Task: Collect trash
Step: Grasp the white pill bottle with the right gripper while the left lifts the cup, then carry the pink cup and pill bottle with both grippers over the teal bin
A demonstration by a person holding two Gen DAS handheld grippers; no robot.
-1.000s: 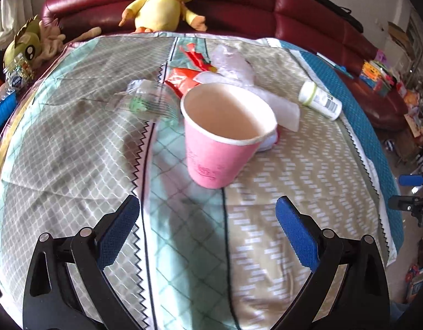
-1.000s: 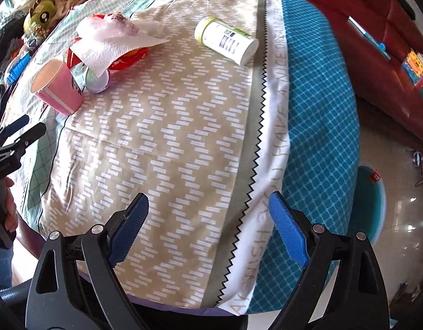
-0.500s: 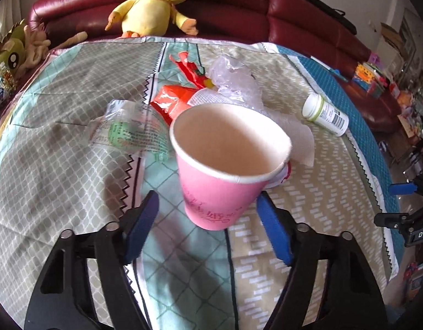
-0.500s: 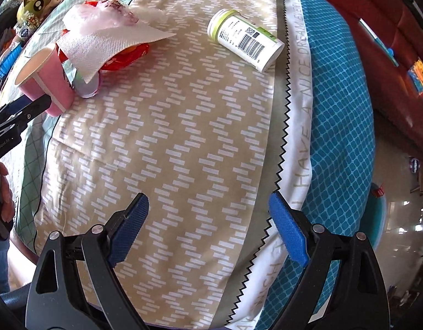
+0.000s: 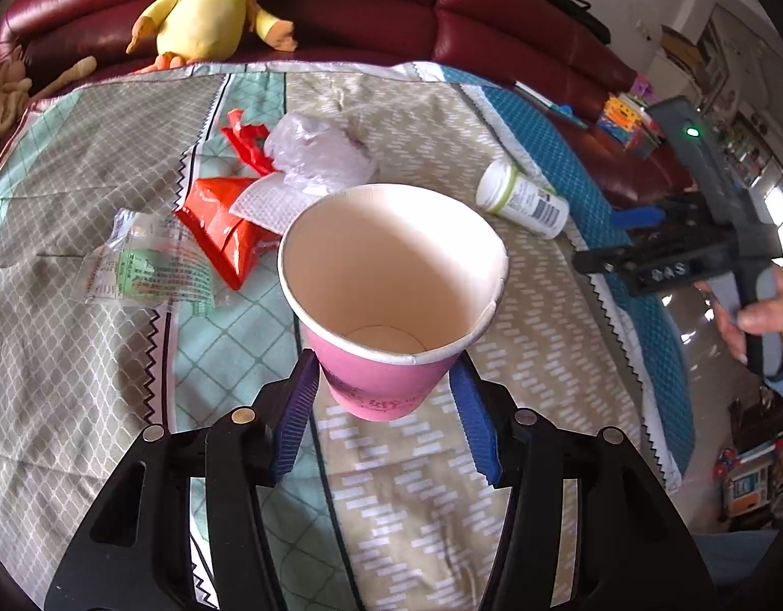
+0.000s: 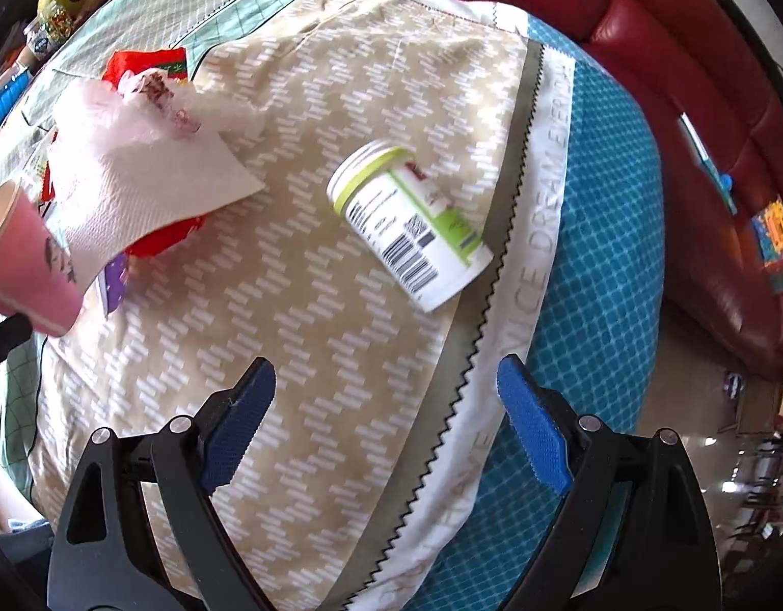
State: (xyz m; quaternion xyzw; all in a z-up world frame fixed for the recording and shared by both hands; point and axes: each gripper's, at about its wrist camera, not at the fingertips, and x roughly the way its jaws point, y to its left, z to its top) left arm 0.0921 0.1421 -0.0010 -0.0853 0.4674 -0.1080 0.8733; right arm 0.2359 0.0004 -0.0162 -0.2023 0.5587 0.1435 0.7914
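1. Since the pink paper cup (image 5: 386, 300) is light and crushable, the left tongs (image 5: 383, 410), clamped low on its sides above the near bench (image 5: 416, 483), need gentle pressure.
2. Farther off lie wrappers (image 5: 223, 224) and a bottle (image 6: 411, 226); the right tongs (image 6: 386, 427) gape empty.

The cup (image 5: 386, 300) is pink outside and cream inside, with a white rim; at its ten o'clock lies a red wrapper (image 5: 223, 224). The bottle (image 6: 409, 224) is white with a lime-green band and a black barcode. The cloth (image 6: 340, 356) is patchwork: tan with white dashes, mint lattice, teal checks, black zigzag seams.
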